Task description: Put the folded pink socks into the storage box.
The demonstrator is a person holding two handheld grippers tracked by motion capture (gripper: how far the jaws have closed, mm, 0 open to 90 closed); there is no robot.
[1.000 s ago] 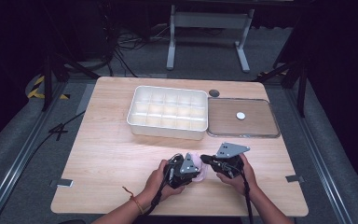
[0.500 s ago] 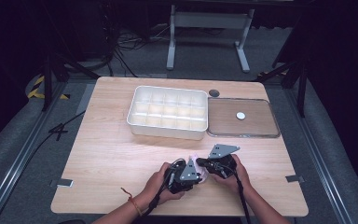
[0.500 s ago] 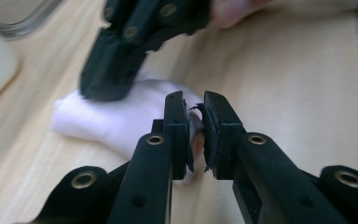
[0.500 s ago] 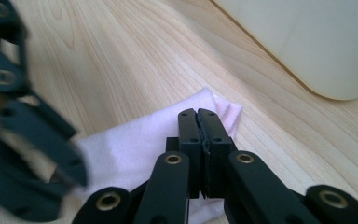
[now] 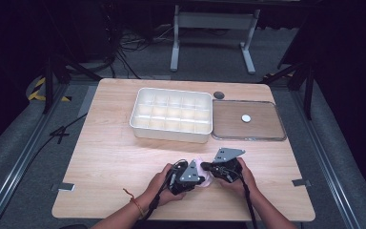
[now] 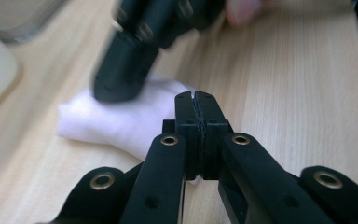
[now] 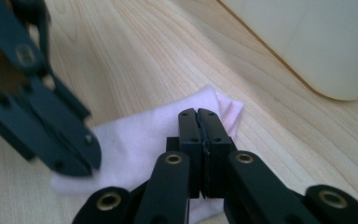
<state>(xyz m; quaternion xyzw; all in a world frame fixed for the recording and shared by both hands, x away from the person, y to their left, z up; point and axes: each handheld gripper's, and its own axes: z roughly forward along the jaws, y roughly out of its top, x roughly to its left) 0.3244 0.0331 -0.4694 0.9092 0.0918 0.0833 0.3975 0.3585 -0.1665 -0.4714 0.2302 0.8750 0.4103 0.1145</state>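
Both tongs meet over a small white cloth lying on the near middle of the wooden table. Left gripper has its jaws pressed together at the cloth's edge; whether any fabric is pinched I cannot tell. Right gripper is likewise closed, its tips above the cloth. Farther back sit a white compartment tray and, just beside it, a flat clear lid

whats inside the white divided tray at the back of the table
The white divided tray shows bare compartments from above, nothing in the ones facing the camera. Its near wall hides the floor of the front row, so something small there cannot be ruled out.
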